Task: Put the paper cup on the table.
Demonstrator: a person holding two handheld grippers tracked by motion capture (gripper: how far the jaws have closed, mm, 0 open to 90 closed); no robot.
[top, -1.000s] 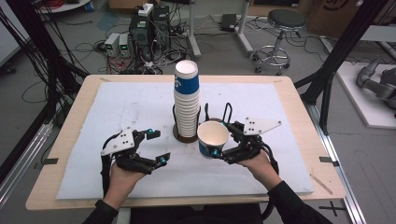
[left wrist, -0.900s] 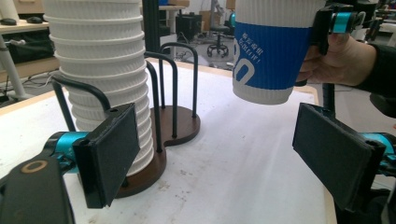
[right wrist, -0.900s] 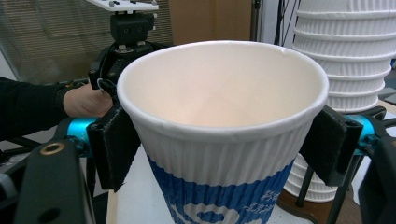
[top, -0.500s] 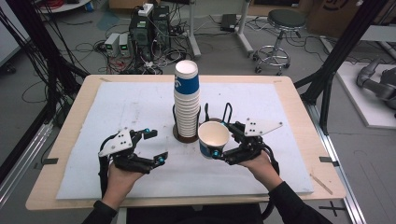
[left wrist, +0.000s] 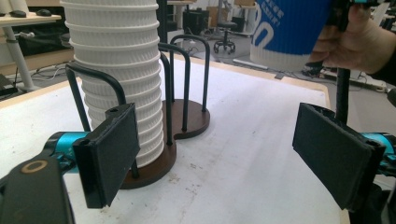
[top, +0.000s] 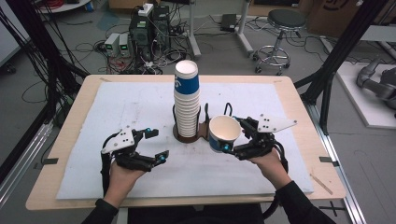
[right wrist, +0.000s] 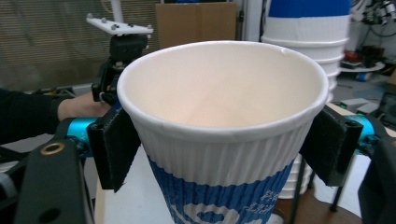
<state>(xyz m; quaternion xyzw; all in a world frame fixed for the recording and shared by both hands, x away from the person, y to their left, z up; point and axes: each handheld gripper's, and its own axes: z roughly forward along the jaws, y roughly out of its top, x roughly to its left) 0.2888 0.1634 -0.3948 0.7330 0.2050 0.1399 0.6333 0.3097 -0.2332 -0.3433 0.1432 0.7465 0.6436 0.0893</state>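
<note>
Left hand-held gripper (top: 156, 145): my jaws spread wide, held low, nothing between them.
Right hand-held gripper (top: 229, 136): my jaws clamped on a cup's (top: 223, 133) sides, lifted.

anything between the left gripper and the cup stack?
Nothing visible. The left gripper is open and faces the cup stack; bare white mat lies between. The holder's black rods ring the stack's base, so a low grasp could catch them.

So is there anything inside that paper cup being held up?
Nothing visible: the paper cup in the right gripper shows bare white walls inside. Its near rim covers the very bottom.
</note>
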